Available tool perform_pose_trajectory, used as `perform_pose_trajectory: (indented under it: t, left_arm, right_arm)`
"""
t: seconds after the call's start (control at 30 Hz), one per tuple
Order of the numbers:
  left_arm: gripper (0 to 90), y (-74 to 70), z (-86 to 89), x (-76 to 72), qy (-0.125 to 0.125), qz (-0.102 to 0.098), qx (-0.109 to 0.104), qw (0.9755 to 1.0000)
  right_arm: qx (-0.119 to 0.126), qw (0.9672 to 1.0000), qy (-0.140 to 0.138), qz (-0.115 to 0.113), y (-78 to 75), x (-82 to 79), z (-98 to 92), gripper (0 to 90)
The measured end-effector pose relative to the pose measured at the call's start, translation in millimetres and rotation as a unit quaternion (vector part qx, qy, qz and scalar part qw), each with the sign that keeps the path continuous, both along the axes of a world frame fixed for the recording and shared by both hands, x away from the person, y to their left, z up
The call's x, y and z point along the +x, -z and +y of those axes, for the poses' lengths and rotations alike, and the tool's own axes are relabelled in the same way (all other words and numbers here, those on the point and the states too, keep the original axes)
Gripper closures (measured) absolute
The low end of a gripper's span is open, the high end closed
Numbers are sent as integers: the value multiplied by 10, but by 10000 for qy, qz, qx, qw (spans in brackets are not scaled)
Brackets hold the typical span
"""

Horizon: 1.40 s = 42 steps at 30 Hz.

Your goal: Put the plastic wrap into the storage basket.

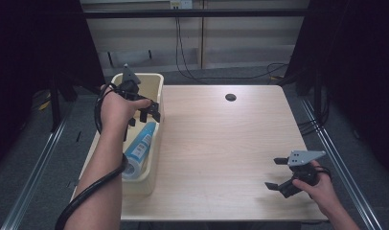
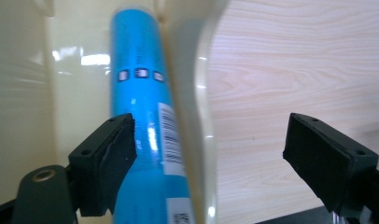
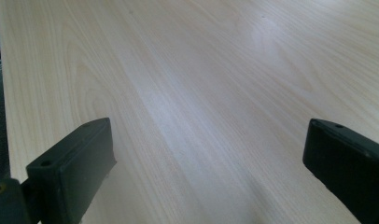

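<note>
Forearms came in from the bottom of the high view, each hand holding a gripper over a pale wooden worktop (image 1: 216,143). On the person's left, the left hand (image 1: 117,108) held the left gripper (image 1: 145,112) above the right wall of a cream bin (image 1: 153,84) that stood along the worktop's left edge. Its jaws were spread, with nothing between them. Inside the bin a blue tube (image 1: 139,146) with a white label lay lengthwise, against the right wall. A black cable (image 1: 87,191) trailed down along the left forearm. Near the worktop's right front corner, the right hand (image 1: 322,189) held the right gripper (image 1: 279,175) just above the bare wood, jaws parted and empty, the grey three-cornered plate (image 1: 305,157) on top. A small dark round hole (image 1: 230,97) sat near the far edge of the worktop.

From the left gripper view, the two black jaws stood wide apart and straddled the bin's wall (image 2: 187,93): one jaw hung on the bin's side in front of the blue tube (image 2: 136,93), the other over the wood (image 2: 271,70). Neither jaw touched the tube as far as could be told. A barcode showed on the tube's label.

From the right gripper view, the jaws were released, well apart, with bare light wood grain (image 3: 201,93) between them.
</note>
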<state>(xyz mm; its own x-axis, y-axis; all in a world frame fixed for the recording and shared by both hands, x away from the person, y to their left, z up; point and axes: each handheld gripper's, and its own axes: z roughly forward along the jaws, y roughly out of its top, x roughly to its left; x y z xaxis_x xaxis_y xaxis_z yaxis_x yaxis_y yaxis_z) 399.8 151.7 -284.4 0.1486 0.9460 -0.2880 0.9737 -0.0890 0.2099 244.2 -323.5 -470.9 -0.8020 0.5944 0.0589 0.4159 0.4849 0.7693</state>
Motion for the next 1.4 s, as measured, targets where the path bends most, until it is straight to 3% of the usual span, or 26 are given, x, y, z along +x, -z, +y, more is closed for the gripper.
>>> perform_pose_trajectory:
  t: [0.13, 0.3, 0.4, 0.53, 0.87, 1.4]
  left_arm:
    - [146, -60, -153, -49, 291, -113, 44, 9995]
    - [106, -110, -313, -86, 583, -251, -46, 9980]
    - [82, -110, -368, -93, 623, -306, -115, 9975]
    - [54, -99, -484, -104, 883, -342, -200, 9953]
    - [58, 27, -697, -117, 1062, -335, -401, 9930]
    - [60, 232, -1008, -164, 1420, -347, -632, 9872]
  right_arm:
    - [19, 10000, 26, -23, -7, -5, -4, 18]
    - [21, 10000, 8, -24, -9, -8, 3, 18]
    - [20, 10000, 19, -34, -12, -10, 1, 18]
    - [18, 10000, 30, -54, -14, -9, -9, 18]
    - [1, 10000, 28, -53, -15, -11, -6, 18]
    - [2, 10000, 49, -80, -19, -13, -6, 18]
